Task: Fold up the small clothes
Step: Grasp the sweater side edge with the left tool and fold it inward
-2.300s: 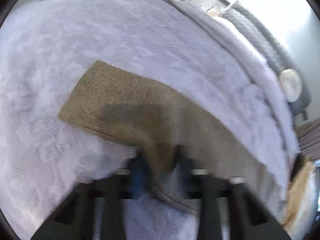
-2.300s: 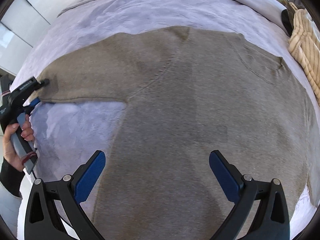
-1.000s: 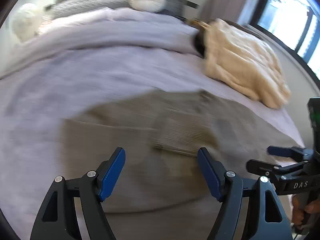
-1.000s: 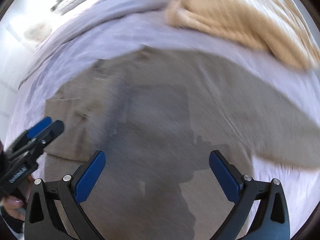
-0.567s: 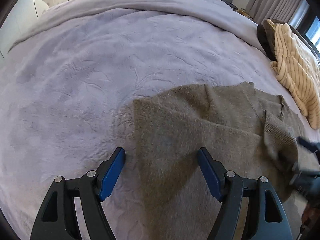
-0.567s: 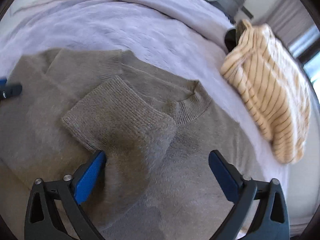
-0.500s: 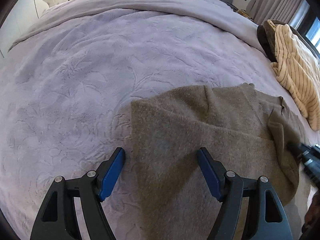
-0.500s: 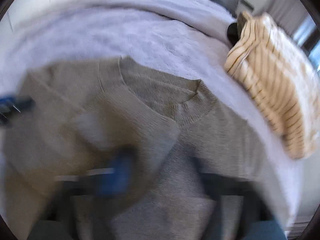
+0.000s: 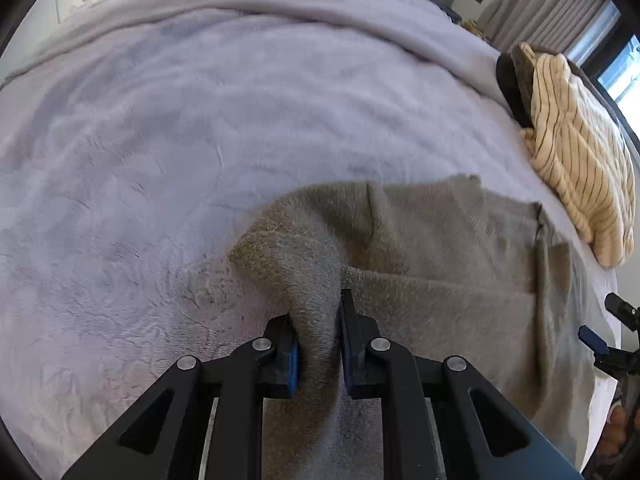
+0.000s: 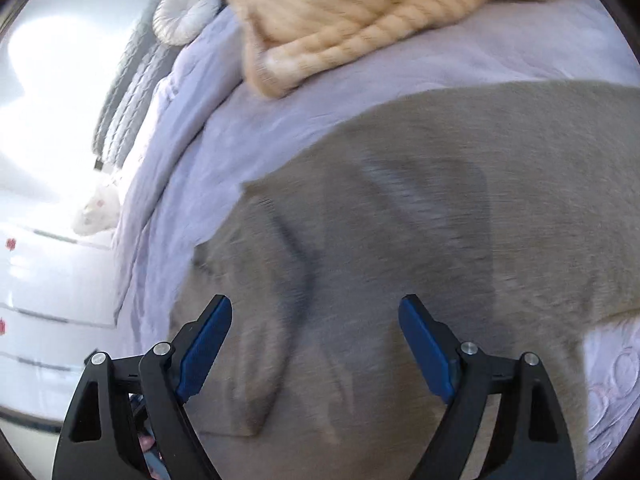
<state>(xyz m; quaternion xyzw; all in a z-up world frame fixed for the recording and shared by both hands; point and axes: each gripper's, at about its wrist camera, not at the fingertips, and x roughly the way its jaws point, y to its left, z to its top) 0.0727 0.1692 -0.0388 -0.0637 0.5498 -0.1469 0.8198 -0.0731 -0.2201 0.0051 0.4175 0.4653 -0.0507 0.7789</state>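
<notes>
On the lilac bedspread [image 9: 160, 140], the left gripper [image 9: 316, 344], angled steeply down at lower centre, has just closed and is pinching the grey-brown sweater's [image 9: 440, 248] edge; the right gripper [image 10: 316, 344], just reopened, is gaping empty above it.

The sweater [image 9: 440, 264] lies on the bed [image 9: 168, 152], toward the near right part of it in the left wrist view. The left gripper [image 9: 316, 344] sits at the sweater's near left edge, a raised fold of the knit pinched between its jaws. Behind and to the right of the sweater a striped garment [image 9: 576, 156] lies by the bed's edge. A round cushion [image 10: 182, 12] rests at the far head of the bed. The right gripper [image 10: 316, 344] hangs over the sweater's right side, jaws apart with nothing between them
</notes>
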